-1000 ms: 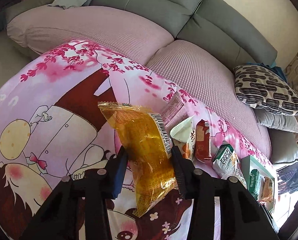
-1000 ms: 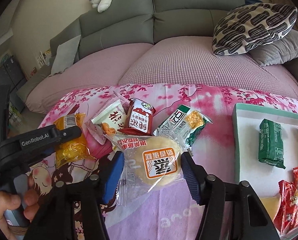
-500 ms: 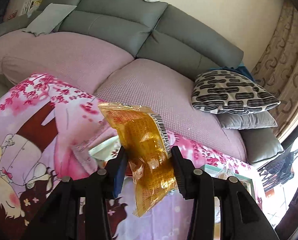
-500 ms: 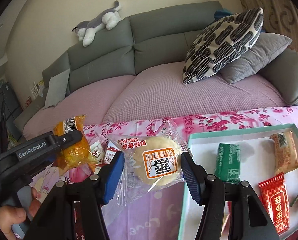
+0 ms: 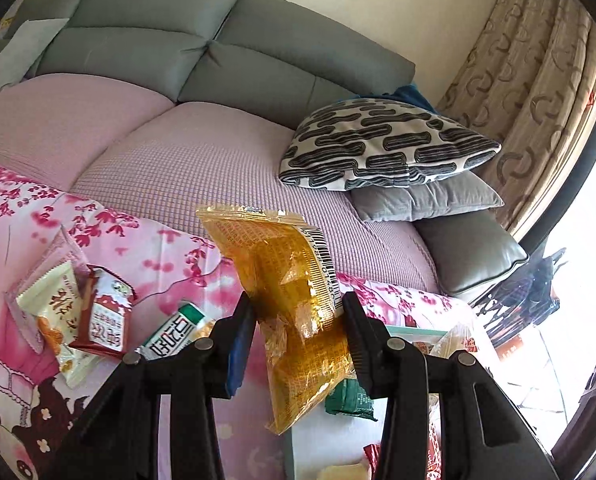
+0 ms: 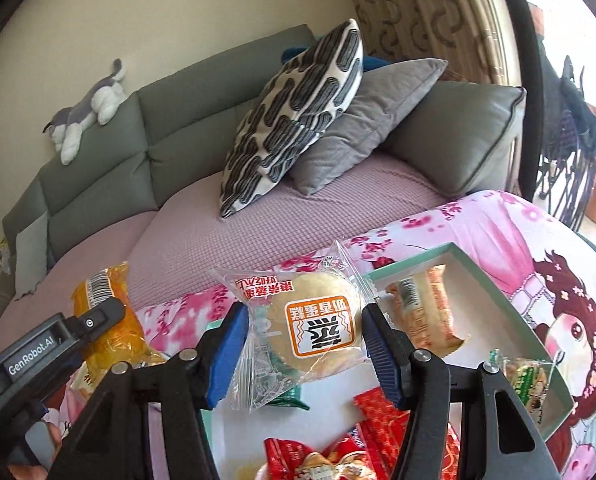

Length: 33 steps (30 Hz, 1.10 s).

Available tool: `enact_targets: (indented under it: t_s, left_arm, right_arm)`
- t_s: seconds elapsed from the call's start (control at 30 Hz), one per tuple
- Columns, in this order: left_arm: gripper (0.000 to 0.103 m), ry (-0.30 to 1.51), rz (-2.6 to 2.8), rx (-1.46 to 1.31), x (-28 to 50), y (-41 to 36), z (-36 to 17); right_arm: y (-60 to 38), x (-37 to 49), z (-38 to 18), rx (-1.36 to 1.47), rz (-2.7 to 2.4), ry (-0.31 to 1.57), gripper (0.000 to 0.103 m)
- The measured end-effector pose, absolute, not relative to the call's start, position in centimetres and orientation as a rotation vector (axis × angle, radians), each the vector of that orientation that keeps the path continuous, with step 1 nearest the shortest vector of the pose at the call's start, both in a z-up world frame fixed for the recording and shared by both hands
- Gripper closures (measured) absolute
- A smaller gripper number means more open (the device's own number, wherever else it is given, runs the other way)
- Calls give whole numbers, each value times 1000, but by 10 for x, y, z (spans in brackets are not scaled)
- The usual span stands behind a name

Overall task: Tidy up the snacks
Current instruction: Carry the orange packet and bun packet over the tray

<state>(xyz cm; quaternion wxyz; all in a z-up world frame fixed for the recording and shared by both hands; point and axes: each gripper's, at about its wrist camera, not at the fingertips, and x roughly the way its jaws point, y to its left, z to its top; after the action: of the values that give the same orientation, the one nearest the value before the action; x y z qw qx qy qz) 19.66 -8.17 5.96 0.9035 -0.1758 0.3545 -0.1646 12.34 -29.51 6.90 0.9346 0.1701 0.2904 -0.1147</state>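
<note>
Left wrist view: crinkled amber snack packet point(image 5: 298, 312), barcode on edge, is being gripped upright by left fingers point(image 5: 242, 332). Clear-wrapped round cake point(image 6: 309, 328) is being clamped by right fingers point(image 6: 381, 352) above teal-rimmed box point(image 6: 493, 284).

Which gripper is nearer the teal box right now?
Right. The right gripper, holding its bun packet, is over the teal box; the left gripper sits left of it, near the box's edge.

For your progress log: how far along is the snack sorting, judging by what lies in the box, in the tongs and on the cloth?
Done: several packets already lie in the box. In hand: the left tongs grip a yellow pack, the right tongs a bun, both near the box. Left: three packets on the cloth.
</note>
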Motion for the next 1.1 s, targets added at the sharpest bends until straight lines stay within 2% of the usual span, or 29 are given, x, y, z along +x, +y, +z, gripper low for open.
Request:
enact_targets:
  t_s: [0.37,1.1]
  left_arm:
    - [58,812,-403,-237,206,-133,36]
    - [58,903,-393,-135,214,-152,2]
  right_arm:
    - [-306,127,57,331,-315,617,41]
    - [-314,146,21,333,-367,746,41]
